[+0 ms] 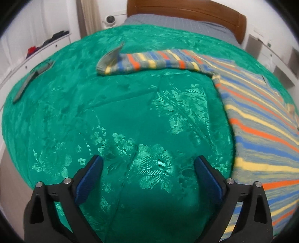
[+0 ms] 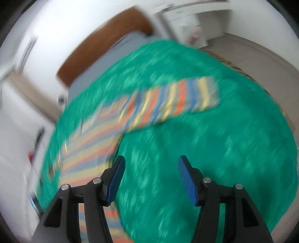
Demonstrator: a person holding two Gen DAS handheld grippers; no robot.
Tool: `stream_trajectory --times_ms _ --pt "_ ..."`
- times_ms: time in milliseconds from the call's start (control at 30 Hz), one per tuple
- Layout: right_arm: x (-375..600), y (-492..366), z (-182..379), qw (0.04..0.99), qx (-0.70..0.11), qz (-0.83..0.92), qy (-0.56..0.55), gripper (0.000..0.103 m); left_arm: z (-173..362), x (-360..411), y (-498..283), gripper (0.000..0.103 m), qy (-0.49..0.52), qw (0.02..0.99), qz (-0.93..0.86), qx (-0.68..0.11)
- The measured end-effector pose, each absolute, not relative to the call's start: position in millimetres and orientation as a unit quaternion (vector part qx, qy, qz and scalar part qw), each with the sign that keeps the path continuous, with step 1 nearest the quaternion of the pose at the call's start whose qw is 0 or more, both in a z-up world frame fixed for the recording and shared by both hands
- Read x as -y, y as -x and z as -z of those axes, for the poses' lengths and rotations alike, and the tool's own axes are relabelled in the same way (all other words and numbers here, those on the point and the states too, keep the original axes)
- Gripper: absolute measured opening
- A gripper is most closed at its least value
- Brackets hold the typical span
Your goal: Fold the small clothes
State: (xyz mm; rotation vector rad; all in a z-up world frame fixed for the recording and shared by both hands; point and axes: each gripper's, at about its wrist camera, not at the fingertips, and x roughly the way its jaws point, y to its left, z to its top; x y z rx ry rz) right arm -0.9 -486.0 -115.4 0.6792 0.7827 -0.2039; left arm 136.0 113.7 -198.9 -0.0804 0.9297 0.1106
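Green damask with a woven flower pattern covers the bed as a bedspread (image 1: 130, 115), filling most of both views. On it lies a striped knit garment (image 1: 261, 119) in grey, blue, orange and yellow: in the left wrist view its body runs down the right side of the frame, and one long sleeve (image 1: 149, 62) stretches from there across the upper middle toward the left, its grey cuff turned up at the end. The left claw (image 1: 148, 177) sits at the bottom centre of that view with its blue-padded fingers (image 1: 89, 179) spread wide apart, nothing between them, only bare bedspread below; the garment's edge lies just beside its right finger. At the upper left of the bedspread rests a dark flat object (image 1: 28, 82), too distorted to name. Behind the bed stand a brown wooden headboard (image 1: 186, 13) and a grey pillow area, with a white dresser (image 1: 37, 50) at the left carrying some dark and red items. The right wrist view is heavily smeared by motion. There the right claw (image 2: 151, 179) at the bottom centre also has its fingers parted and empty over the green cloth, the garment's body passing under and beside its left finger at the lower left, and the sleeve reaching toward the upper right of the frame.
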Motion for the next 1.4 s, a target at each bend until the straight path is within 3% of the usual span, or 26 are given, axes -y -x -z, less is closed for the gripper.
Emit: stream_trajectory --times_ms 233,500,567,600,633,733,900,1200,1400 --pt "592 -37 148 0.806 -0.352 0.142 -0.453 0.059 205 -110 -137 0.103 0.030 0.891 -0.057 -0.450" --pt "634 -77 183 0.794 -0.398 0.144 -0.436 0.059 207 -111 -137 0.103 0.036 0.891 -0.056 -0.449" --pt "636 -84 187 0.792 -0.397 0.126 -0.447 0.045 207 -110 -138 0.103 0.034 0.892 -0.059 -0.447" --pt "634 -89 191 0.788 -0.403 0.105 -0.454 0.009 208 -109 -138 0.103 0.032 0.892 -0.061 -0.447" --pt "631 -95 194 0.783 -0.418 0.092 -0.451 0.002 208 -109 -138 0.103 0.031 0.892 -0.062 -0.446" --pt "617 -101 176 0.806 -0.460 0.185 -0.325 0.001 208 -108 -138 0.103 0.031 0.892 -0.062 -0.446" --pt "597 -113 151 0.816 -0.465 0.216 -0.265 0.002 208 -109 -137 0.103 0.031 0.894 -0.061 -0.443" --pt "443 -182 17 0.905 -0.381 0.038 -0.184 0.002 208 -110 -136 0.103 0.029 0.898 -0.057 -0.436" --pt "320 -239 14 0.900 -0.400 -0.067 -0.159 0.002 207 -112 -136 0.103 0.029 0.898 -0.049 -0.436"
